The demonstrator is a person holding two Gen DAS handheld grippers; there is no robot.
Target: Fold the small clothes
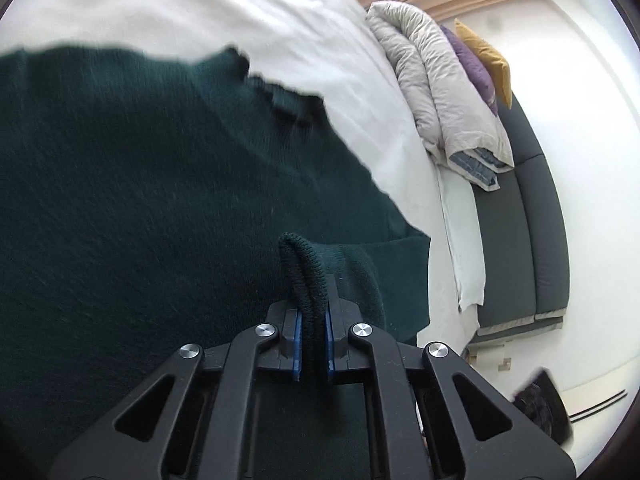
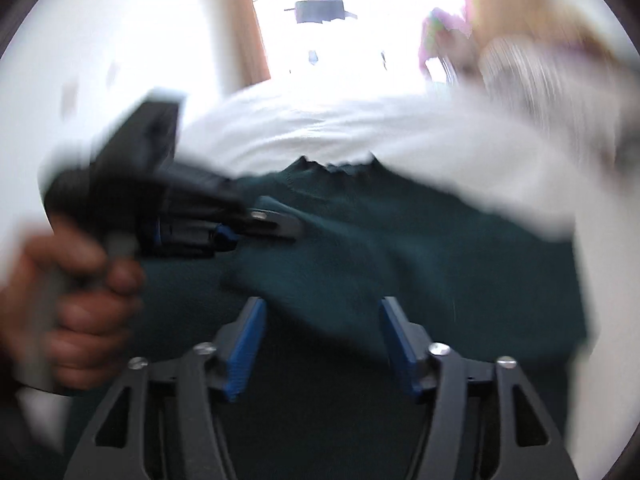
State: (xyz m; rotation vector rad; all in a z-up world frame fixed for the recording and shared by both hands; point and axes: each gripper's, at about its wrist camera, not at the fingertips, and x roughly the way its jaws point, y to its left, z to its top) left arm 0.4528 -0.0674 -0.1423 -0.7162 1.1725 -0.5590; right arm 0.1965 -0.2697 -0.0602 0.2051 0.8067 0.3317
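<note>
Both tongs were matte black linkages with triangular cut-outs, silver round-head screws at the pivots and blue ribbed pads [image 2: 244, 348]. The left tongs [image 1: 312, 344] matched the right tongs [image 2: 322, 344].

No legible text, label, brand, number or sign is showing in either view; motion blur is obscuring the right wrist view.

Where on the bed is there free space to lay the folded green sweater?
The white sheet is bare beyond the green sweater, up to the grey duvet at its edge. Nearer, the sweater covers the bed, and it is crowded: the left gripper pinches a ribbed edge, and the right gripper hovers open above the knit.
</note>
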